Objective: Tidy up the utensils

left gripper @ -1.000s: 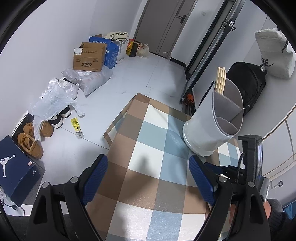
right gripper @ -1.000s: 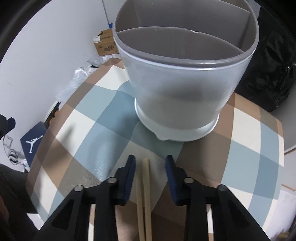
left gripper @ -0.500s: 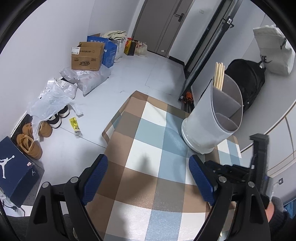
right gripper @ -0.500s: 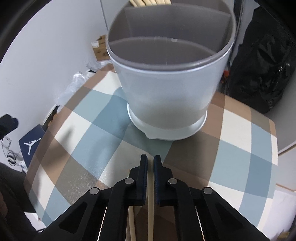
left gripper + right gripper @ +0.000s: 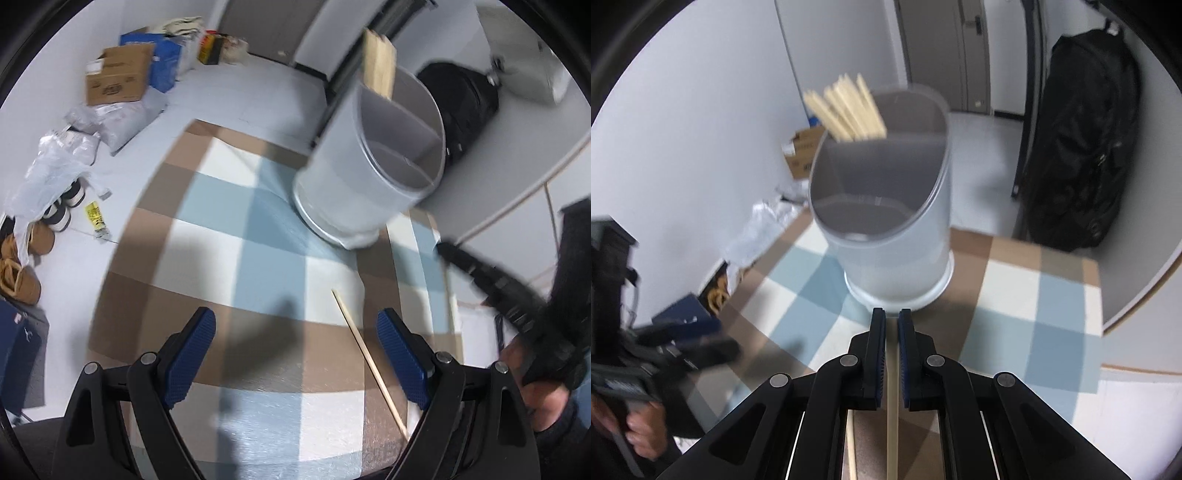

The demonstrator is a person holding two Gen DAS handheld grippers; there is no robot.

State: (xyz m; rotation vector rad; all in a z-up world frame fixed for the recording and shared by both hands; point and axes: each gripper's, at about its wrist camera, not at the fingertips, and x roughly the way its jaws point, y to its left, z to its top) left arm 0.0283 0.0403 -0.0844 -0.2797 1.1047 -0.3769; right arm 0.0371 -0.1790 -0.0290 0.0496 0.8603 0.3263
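A grey utensil holder (image 5: 886, 218) with divided compartments stands on the checked tablecloth (image 5: 1034, 295); several wooden chopsticks (image 5: 849, 110) stick out of its far compartment. It also shows in the left wrist view (image 5: 376, 162). My right gripper (image 5: 892, 325) is shut on one chopstick (image 5: 892, 406), lifted in front of the holder. A second chopstick (image 5: 369, 360) lies on the cloth, between the open fingers of my left gripper (image 5: 295, 354). The right gripper shows blurred at the right of the left wrist view (image 5: 517, 302).
A black backpack (image 5: 1082, 147) leans by the wall behind the table. On the floor to the left lie cardboard boxes (image 5: 114, 77), plastic bags (image 5: 55, 166), shoes (image 5: 22, 269) and a blue shoe box (image 5: 14, 354). The table's left edge drops to the floor.
My right gripper closed on one chopstick and lifted it back from the holder. The other chopstick stays on the cloth. The left gripper shifted toward it, still open.
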